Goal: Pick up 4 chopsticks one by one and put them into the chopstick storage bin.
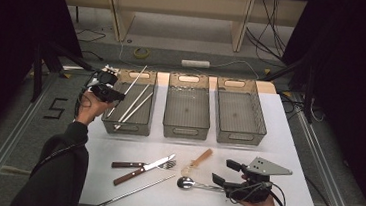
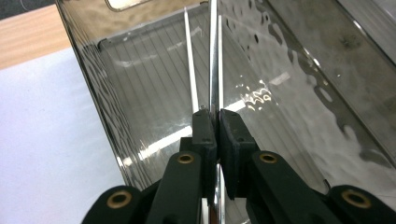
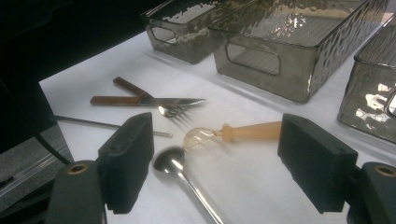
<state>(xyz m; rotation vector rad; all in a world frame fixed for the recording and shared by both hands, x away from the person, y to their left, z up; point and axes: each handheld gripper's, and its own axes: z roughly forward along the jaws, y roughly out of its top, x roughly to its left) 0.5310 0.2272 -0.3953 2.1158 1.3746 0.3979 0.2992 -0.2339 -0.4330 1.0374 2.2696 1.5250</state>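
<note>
- Smoked-plastic bins: three in a row at the far side of the white bench (image 1: 288, 142). The left bin (image 1: 139, 125) holds white chopsticks (image 1: 135, 104) lying slantwise; the middle bin (image 1: 187, 108) and right bin (image 1: 240, 113) look empty.
- Left hand-held gripper (image 1: 114, 95) sits at the left bin's left wall. In the left gripper view its jaws are pressed together on a thin metal chopstick (image 2: 213, 60), which runs straight out from the pads (image 2: 204, 126) into the bin, beside a white one (image 2: 190, 70).
- Right hand-held gripper (image 1: 226, 173) rests low over the near right of the bench, jaws standing wide apart with nothing between them. A metal spoon (image 3: 180, 170) lies under and just ahead of the jaws.
- Loose on the bench: a wooden-handled knife (image 1: 142, 169) and fork (image 1: 140, 164) crossed at centre, a second metal chopstick (image 1: 135, 191) near the front edge, and a clear spoon with a pale handle (image 1: 197, 162) just beyond the metal spoon.
- Step in hand, as I read it: sorting cutlery by kind, with the held chopstick being delivered to the left bin.
- Next move calls for: lowering the stick until it lies along the bin floor, then parting the jaws and withdrawing without dragging the white sticks. The right gripper seems placed to close on the metal spoon's handle.
</note>
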